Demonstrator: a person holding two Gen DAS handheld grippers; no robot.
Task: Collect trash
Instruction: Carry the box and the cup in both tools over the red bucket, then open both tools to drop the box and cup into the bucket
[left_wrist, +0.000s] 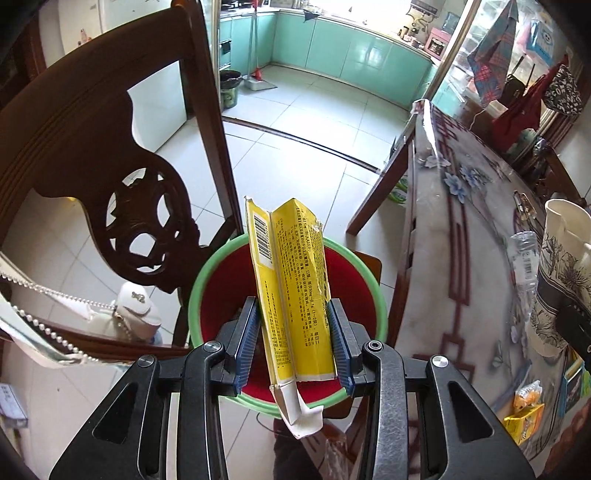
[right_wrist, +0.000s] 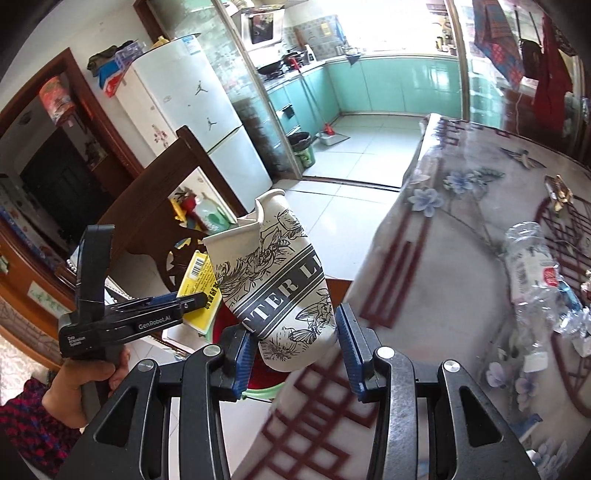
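Item one: yellow carton, flattened and torn at both ends, clamped across its width in the left gripper and hanging directly above the bin. It looks light and thin, stiff along its creases but likely to buckle if squeezed harder; the present hold, on the two long edges near the lower end, seems a sound place to take it. Item two: paper cup, white with black flower print and lettering, crushed and split at the rim, pinched near its base between the pads of the right gripper and tilted left, out past the table edge toward the bin. It also looks light, soft and easily crumpled further (the base, being double-walled, is probably the firmest spot). Container: round bin with a green rim and red liner, standing on the floor between the carved wooden chair and the table; its contents cannot be made out behind the carton. Remaining on the table: a crushed clear plastic bottle, light and springy, likely slippery, best taken across its flattened middle; scraps of foil wrapper beside it; and a second yellow box near the table's edge. A white handbag with a bead strap hangs on the chair.
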